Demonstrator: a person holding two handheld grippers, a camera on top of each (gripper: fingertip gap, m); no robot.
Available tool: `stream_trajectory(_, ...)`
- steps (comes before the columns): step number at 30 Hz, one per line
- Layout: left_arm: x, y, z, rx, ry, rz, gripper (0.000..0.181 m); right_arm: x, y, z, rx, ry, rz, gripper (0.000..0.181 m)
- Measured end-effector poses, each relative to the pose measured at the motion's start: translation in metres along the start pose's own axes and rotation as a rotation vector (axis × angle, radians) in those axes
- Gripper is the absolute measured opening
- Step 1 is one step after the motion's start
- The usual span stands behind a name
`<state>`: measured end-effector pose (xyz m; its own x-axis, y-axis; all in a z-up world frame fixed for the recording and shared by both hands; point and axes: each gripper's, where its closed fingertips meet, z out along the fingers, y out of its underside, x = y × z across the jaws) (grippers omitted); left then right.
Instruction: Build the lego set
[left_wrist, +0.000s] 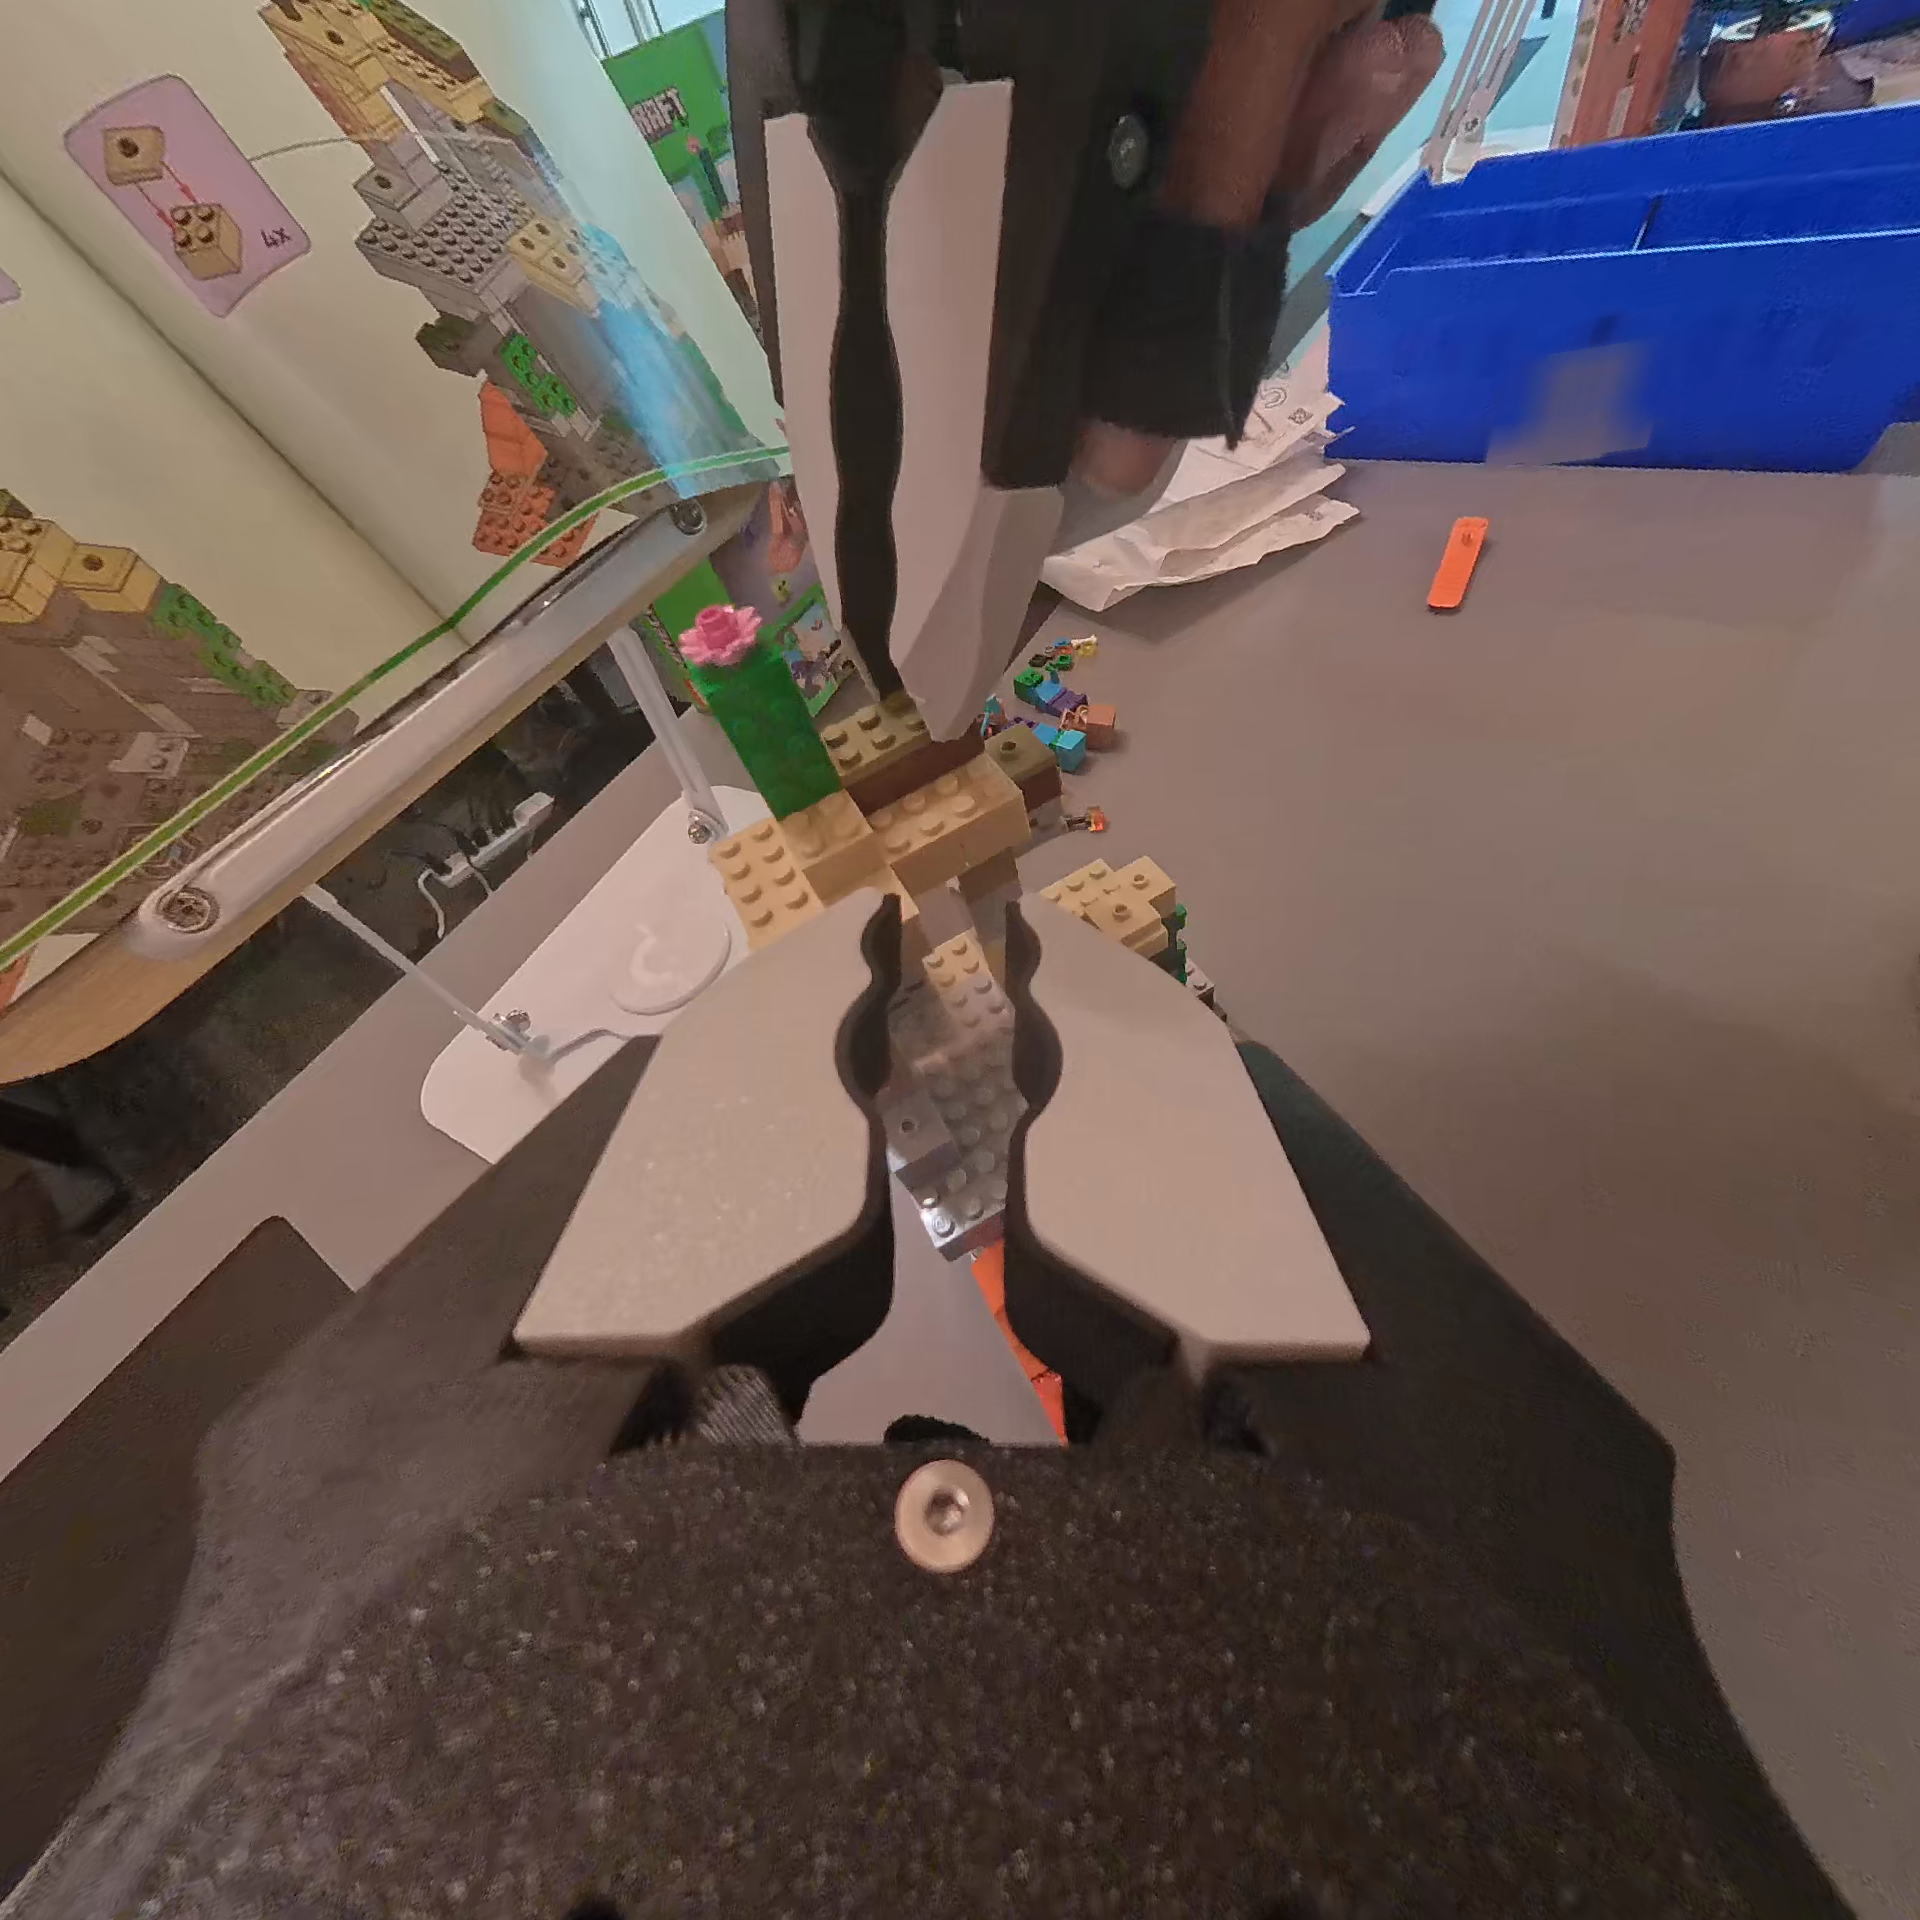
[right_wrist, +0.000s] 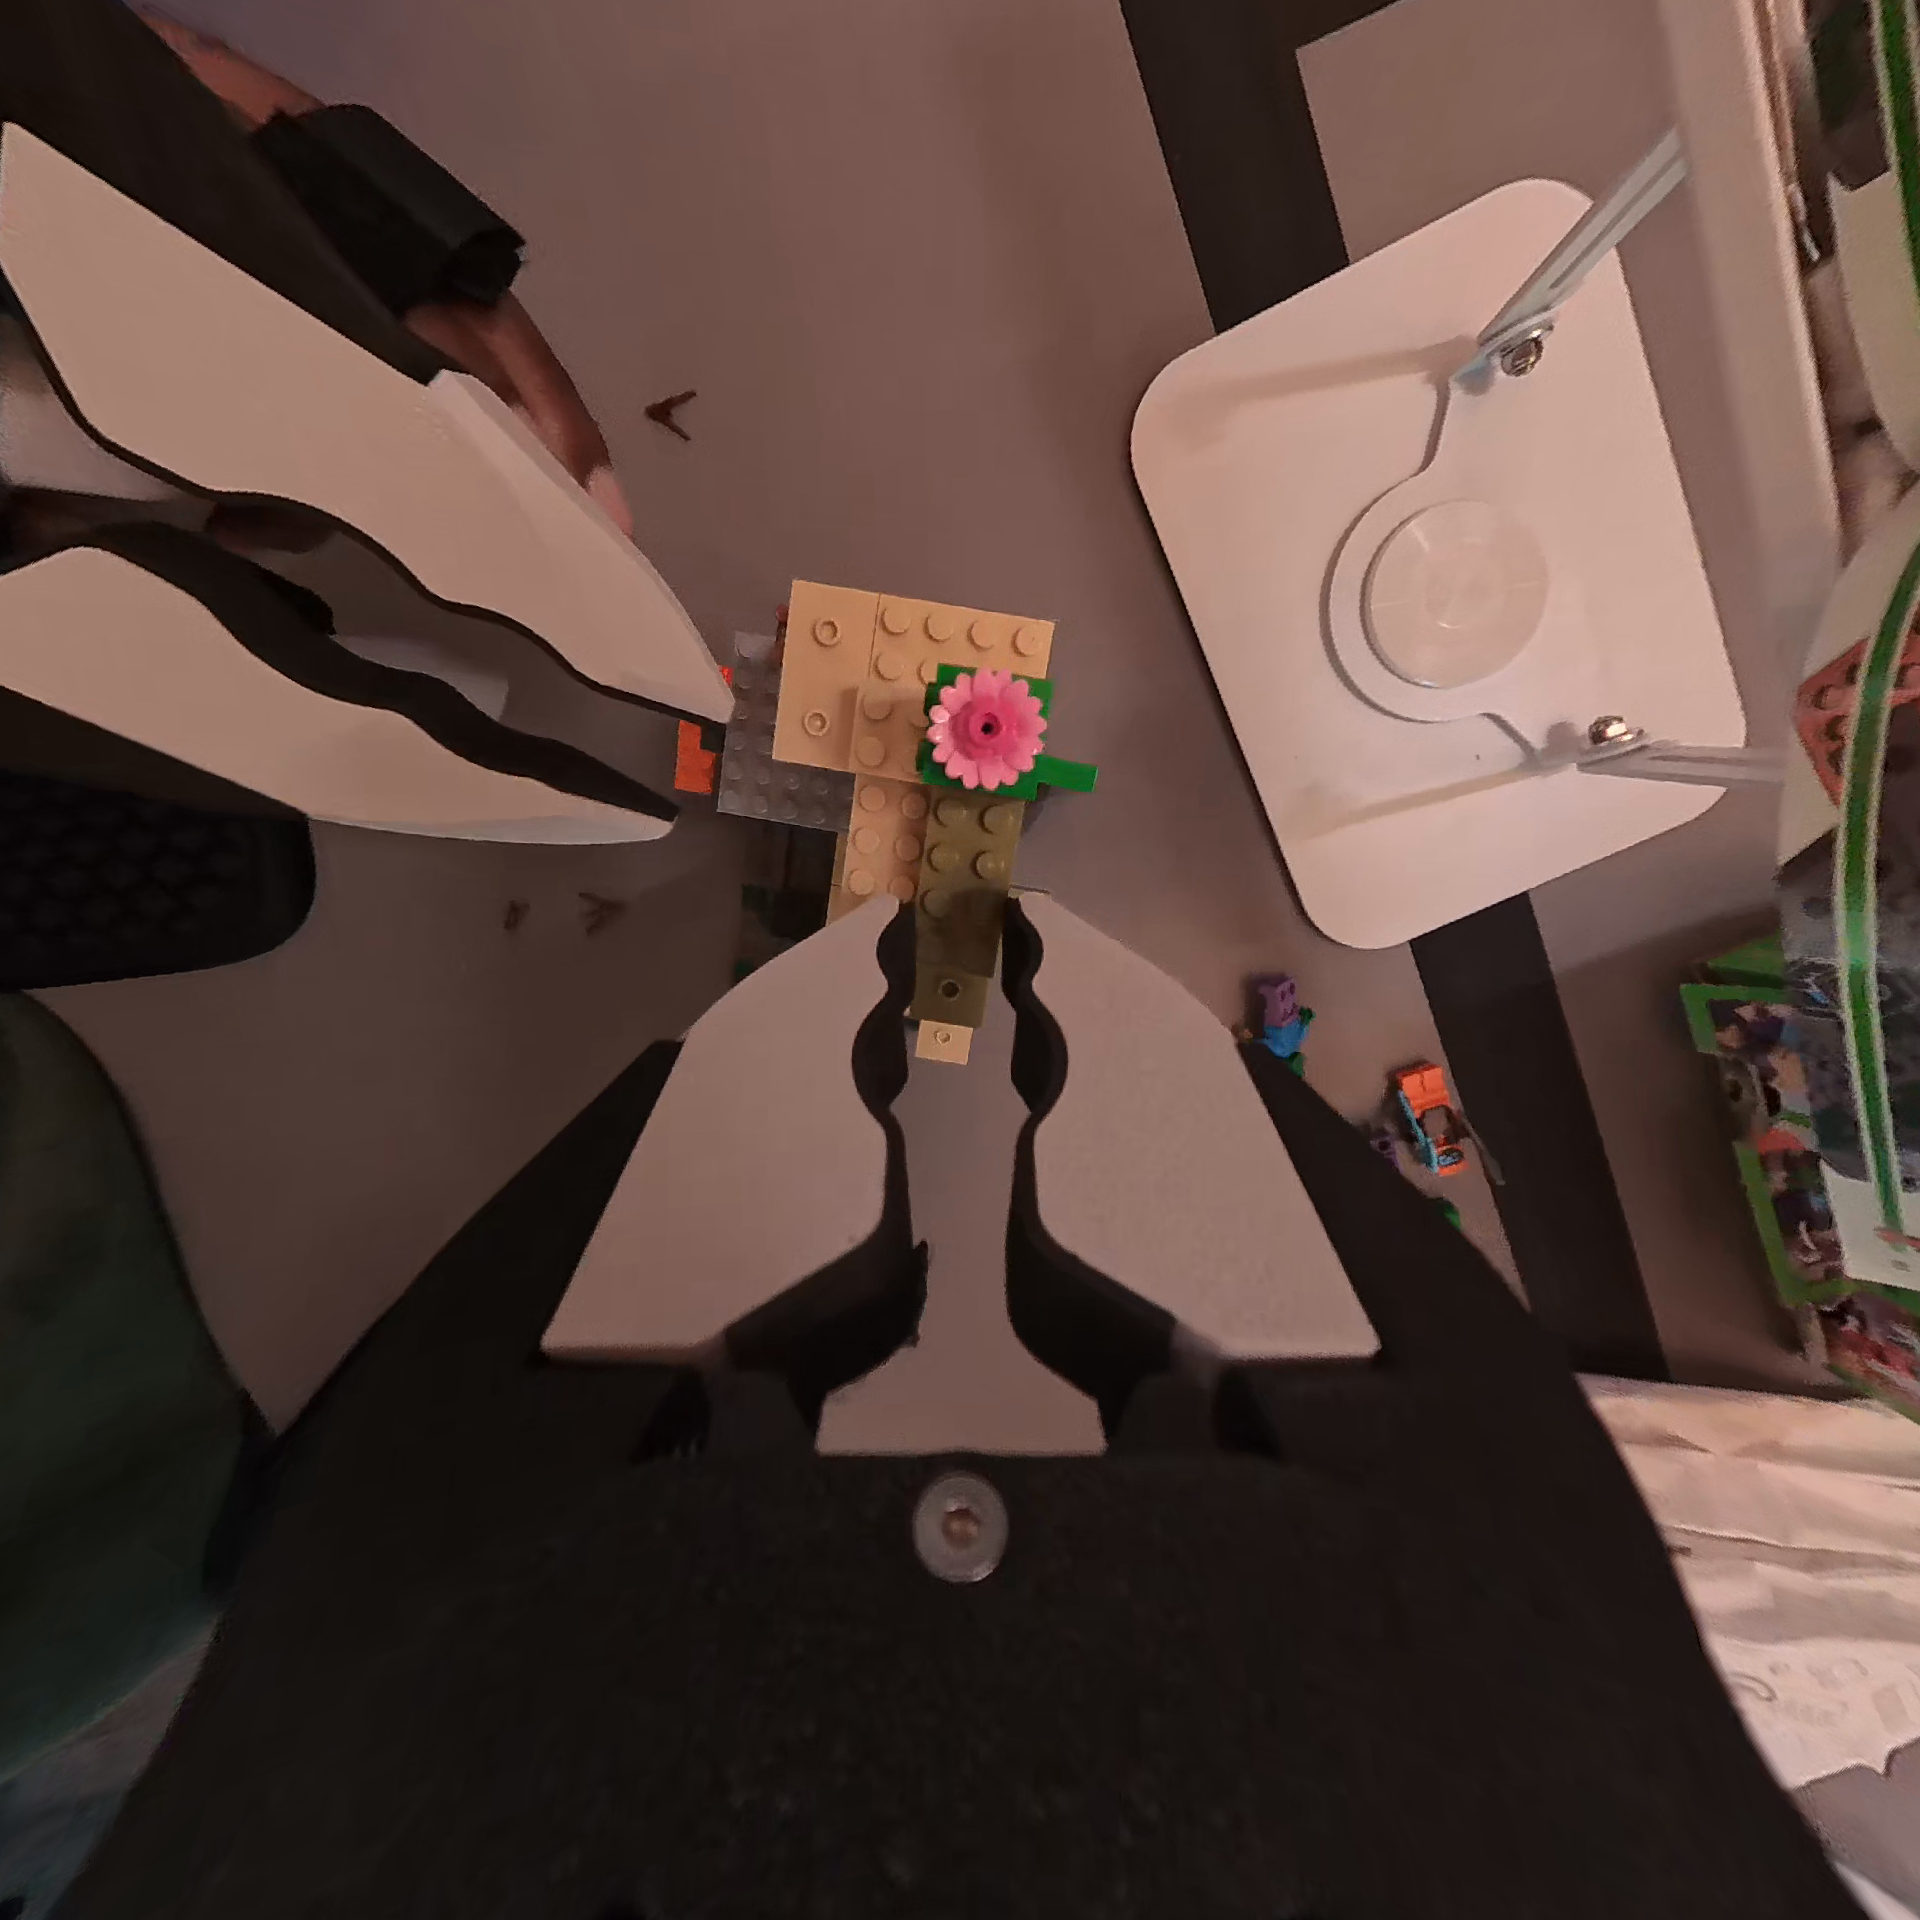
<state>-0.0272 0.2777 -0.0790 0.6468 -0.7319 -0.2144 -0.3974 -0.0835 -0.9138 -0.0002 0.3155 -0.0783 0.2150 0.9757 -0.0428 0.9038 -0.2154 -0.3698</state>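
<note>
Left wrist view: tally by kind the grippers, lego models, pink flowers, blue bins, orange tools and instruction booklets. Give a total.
Grippers: 2 (left gripper, right gripper)
Lego model: 1
Pink flower: 1
Blue bin: 1
Orange tool: 1
Instruction booklet: 1
Total: 7

Left wrist view looks close and level along the table; right wrist view looks straight down; both share the lego build (left_wrist: 914, 821) (right_wrist: 914, 748) at frame centre.
</note>
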Motion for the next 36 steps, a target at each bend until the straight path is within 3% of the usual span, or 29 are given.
stream_trajectory(7, 0.002, -0.004, -0.004, 0.016, 0.003, 0.007, 0.018, 0.001, 0.002, 0.001, -0.062, -0.049, 0.069, 0.015)
stream_trajectory(15, 0.006, -0.008, -0.006, 0.022, 0.01, 0.022, 0.018, -0.001, 0.003, 0.003, -0.028, -0.137, 0.142, 0.016)
stream_trajectory(25, 0.006, -0.009, -0.005, 0.023, 0.013, 0.026, 0.018, 0.0, 0.004, 0.004, -0.14, -0.05, 0.074, 0.016)
stream_trajectory(36, 0.001, -0.009, -0.011, 0.035, 0.012, 0.011, 0.018, -0.003, -0.003, -0.001, -0.098, -0.028, 0.041, 0.022)
